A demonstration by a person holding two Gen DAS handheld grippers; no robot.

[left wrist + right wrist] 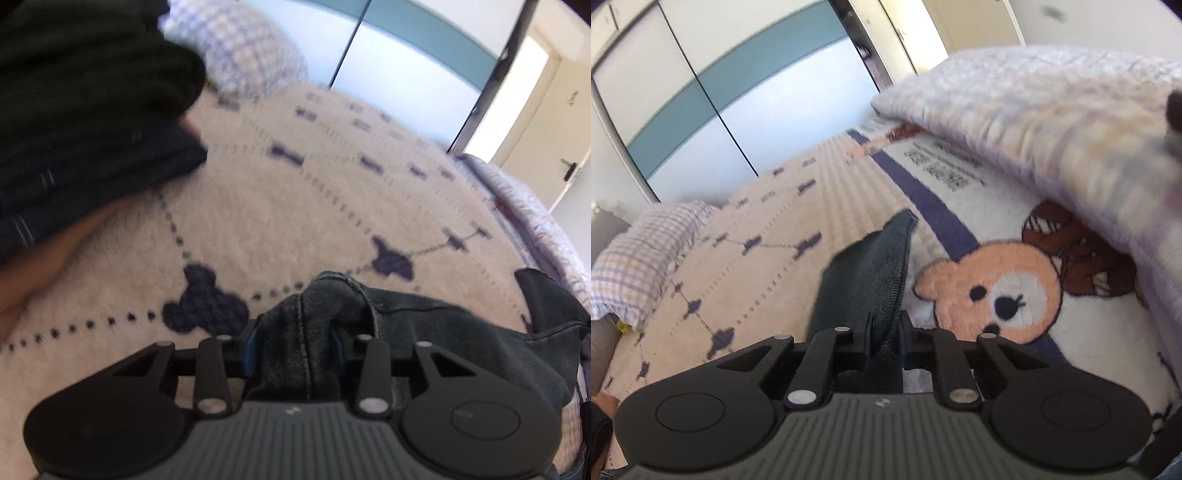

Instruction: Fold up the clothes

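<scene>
We see dark denim-like cloth (325, 332) with stitched seams between our matt black plastic fingers (251, 345), fleecy blanket (295, 221) beyond them

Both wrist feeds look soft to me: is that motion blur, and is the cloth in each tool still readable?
Left wrist: blanket pattern smeared, dark garment seams sharp in the left tool. Right wrist: pillow streaked, the cloth's ribbing clear in the right tool.
</scene>
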